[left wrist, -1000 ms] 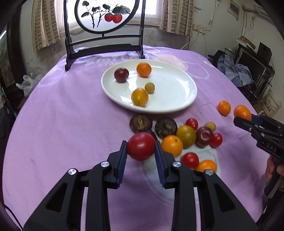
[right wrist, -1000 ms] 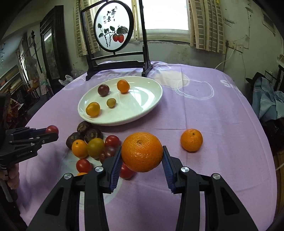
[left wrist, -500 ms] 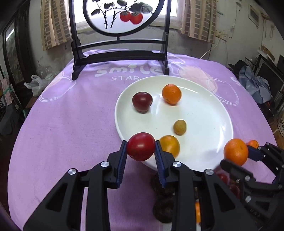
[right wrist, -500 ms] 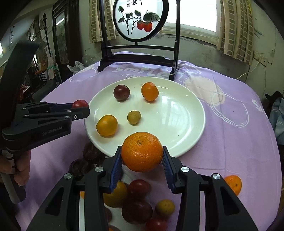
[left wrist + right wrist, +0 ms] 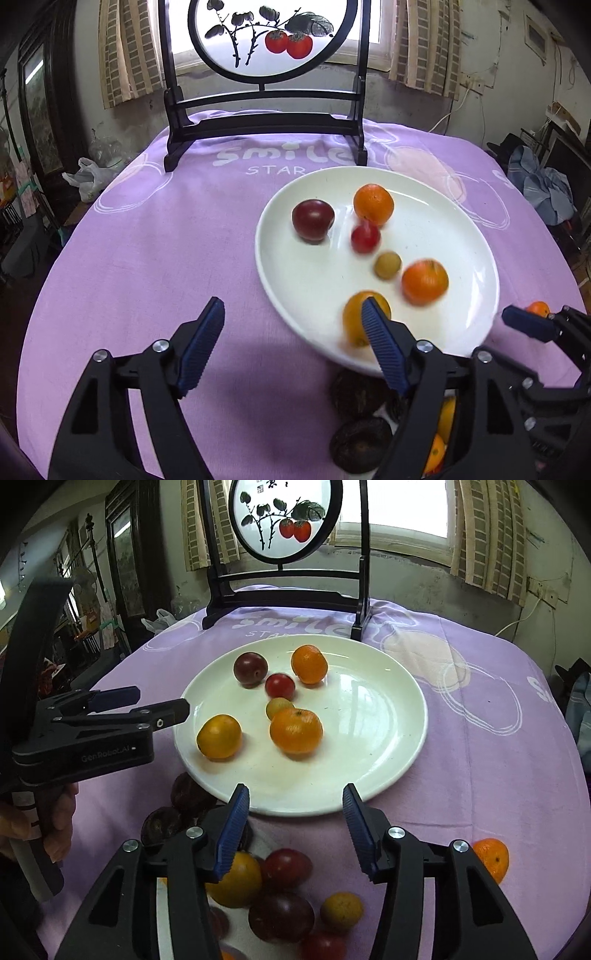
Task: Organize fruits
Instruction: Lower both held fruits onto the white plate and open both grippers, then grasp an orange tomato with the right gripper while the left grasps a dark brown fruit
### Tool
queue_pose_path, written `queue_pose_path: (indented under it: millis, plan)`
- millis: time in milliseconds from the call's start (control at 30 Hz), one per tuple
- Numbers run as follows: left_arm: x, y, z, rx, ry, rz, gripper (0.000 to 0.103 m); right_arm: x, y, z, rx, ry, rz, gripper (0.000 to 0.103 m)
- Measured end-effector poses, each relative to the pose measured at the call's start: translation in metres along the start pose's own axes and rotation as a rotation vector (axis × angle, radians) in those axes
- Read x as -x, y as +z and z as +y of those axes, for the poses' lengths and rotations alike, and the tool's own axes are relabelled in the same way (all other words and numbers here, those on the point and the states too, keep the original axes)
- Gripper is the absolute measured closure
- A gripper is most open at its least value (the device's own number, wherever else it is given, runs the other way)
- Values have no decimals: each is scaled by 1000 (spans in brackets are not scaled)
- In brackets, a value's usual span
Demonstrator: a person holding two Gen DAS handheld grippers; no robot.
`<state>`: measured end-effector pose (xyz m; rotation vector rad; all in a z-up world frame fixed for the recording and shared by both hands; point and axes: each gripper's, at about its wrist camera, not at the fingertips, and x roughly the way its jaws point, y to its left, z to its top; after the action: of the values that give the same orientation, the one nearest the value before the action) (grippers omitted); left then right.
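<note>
A white plate (image 5: 476, 236) (image 5: 399, 716) holds several fruits. The red tomato (image 5: 365, 238) (image 5: 279, 686) and the large orange (image 5: 424, 282) (image 5: 296, 730) lie on it, both blurred with motion. A dark plum (image 5: 313, 220), a small orange (image 5: 373, 204), a small green fruit (image 5: 387, 264) and a yellow-orange fruit (image 5: 356, 314) also lie there. My left gripper (image 5: 291, 345) (image 5: 159, 703) is open and empty at the plate's near left rim. My right gripper (image 5: 295, 830) is open and empty at the plate's front rim; one of its fingertips (image 5: 524, 324) shows in the left wrist view.
Several loose fruits lie on the purple cloth in front of the plate: dark wrinkled ones (image 5: 192, 794), tomatoes (image 5: 286, 864) and a yellow one (image 5: 236, 878). A small orange (image 5: 493, 858) sits at the right. A framed persimmon screen (image 5: 264, 40) stands behind the plate.
Both grippers have opened. The red tomato left my left gripper and the large orange left my right gripper; both now roll on the plate.
</note>
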<state>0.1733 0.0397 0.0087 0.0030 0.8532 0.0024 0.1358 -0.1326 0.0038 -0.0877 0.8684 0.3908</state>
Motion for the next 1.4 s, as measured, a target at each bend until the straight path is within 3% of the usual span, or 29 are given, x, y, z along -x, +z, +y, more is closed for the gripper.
queue_pose_path:
  millis: [167,700,933,1233,1300,1333,1400]
  plan:
    - [18,-20,1,-3,-9,-8,20,23,-21,-16,-31,-17,-12,46]
    - [52,-85,-15,-31,-52,39,15,70,-94,-30,-97,-20,-18,41]
    - [57,-106,-17,-36,-62,70,15,77,-116,-7,-56,102,4,41]
    - [51,-112,-8,-46,-55,86,15,53,-108,35,67,113,61,41]
    - [46,-111,-5,-38,-54,98,15,46,-106,42,92,109,71,49]
    - [44,-111,-3,-34,-52,105,15,41,-104,45,103,104,81,66]
    - [39,-111,-1,-29,-48,118,15,38,-103,47,108,101,85,65]
